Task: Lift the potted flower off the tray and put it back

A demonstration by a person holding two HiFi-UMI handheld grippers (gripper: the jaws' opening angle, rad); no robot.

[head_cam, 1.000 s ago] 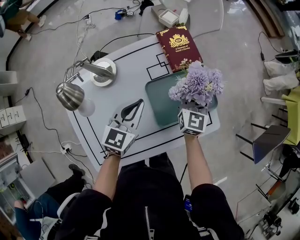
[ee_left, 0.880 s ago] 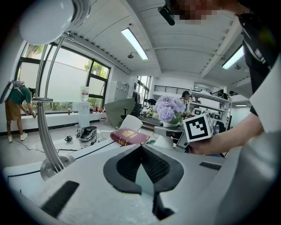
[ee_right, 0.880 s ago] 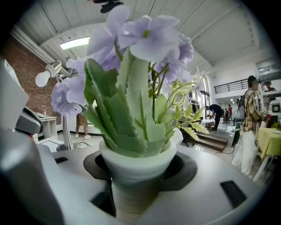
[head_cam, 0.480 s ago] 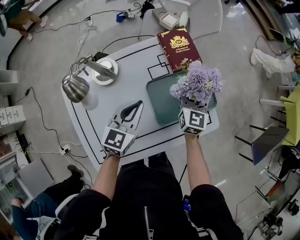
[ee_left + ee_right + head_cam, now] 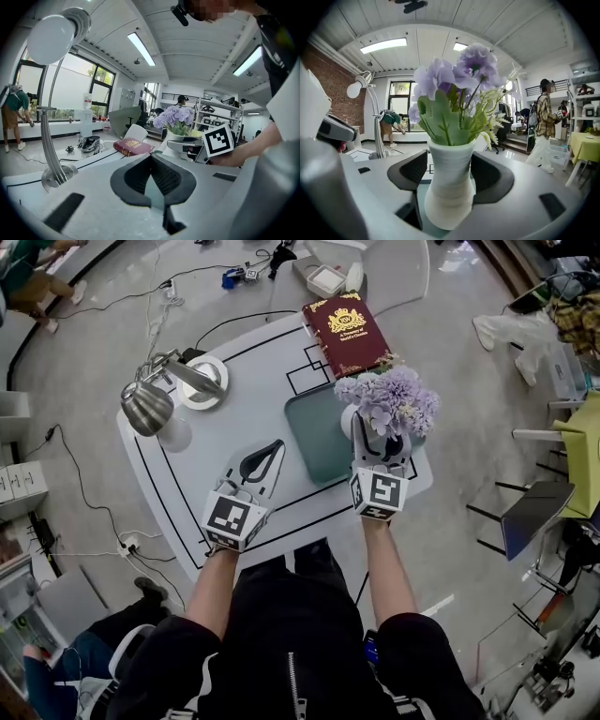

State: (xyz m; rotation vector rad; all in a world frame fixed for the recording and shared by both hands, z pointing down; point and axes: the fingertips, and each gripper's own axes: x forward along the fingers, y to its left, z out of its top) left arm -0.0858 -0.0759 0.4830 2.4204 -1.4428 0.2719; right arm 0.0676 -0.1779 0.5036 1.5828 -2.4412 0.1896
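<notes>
R jaws just been opening, now loose round pot (image 5: 449,187) on tray (image 5: 314,427), frame centre. L jaws shut, empty. Risk: backing out crooked cld clip pot & tip it.

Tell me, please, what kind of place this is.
Probably an open-plan office or lab, set up for recording: a white table marked with black outlines, cables trailing over the floor, long ceiling lights and tall windows.

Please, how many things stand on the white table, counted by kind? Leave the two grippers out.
Desk lamp: 1
Red book: 1
Teal tray: 1
Potted flower: 1
Total: 4
</notes>
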